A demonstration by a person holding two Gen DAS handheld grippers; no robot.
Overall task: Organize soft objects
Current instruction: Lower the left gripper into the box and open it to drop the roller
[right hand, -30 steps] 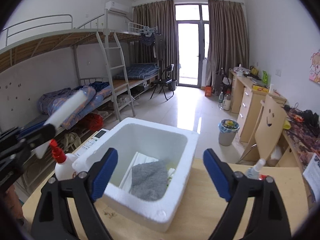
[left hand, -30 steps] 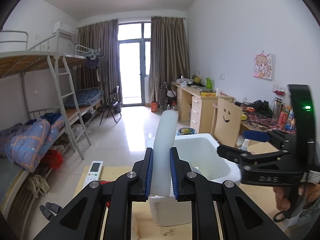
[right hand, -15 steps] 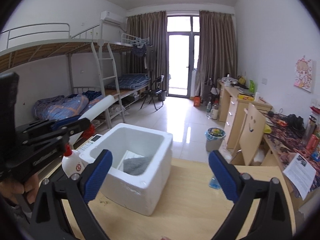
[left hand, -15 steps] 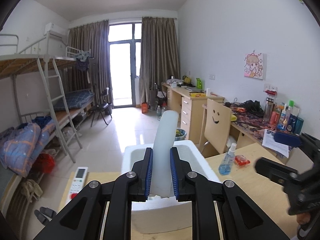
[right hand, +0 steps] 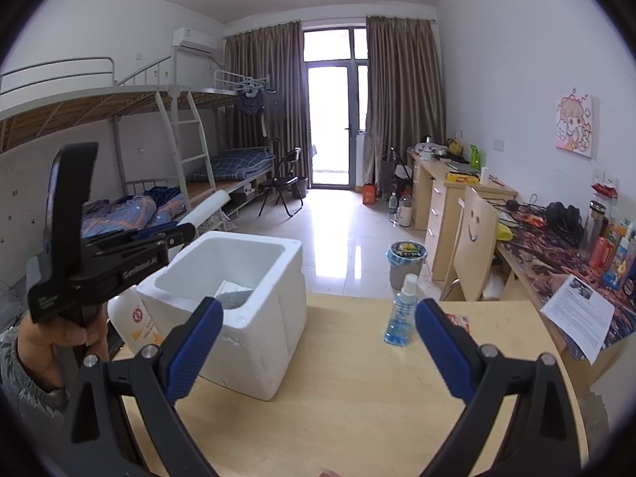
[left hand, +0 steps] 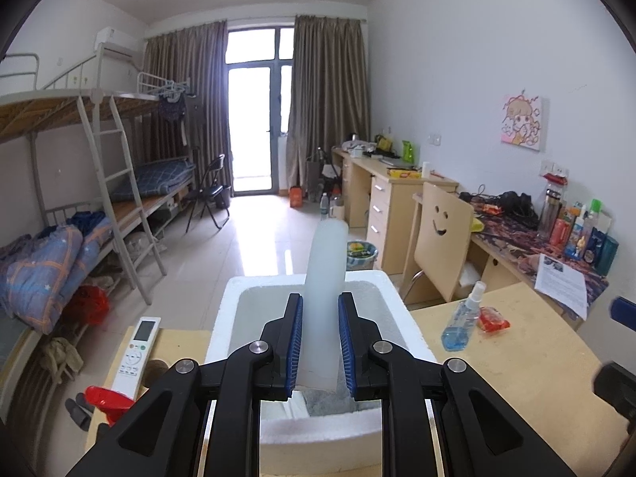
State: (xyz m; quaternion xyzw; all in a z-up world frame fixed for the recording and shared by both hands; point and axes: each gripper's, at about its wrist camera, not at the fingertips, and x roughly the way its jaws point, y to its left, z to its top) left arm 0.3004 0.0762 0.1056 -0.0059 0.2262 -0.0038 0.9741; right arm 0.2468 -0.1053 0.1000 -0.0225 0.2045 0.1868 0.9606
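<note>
Your left claw [left hand: 320, 342], clamped on the white soft foam cylinder [left hand: 325, 278], has carried it over the white foam box [left hand: 222, 326]; your right claw [right hand: 318, 342] has spread wide, empty. Release comes next, probably.
</note>
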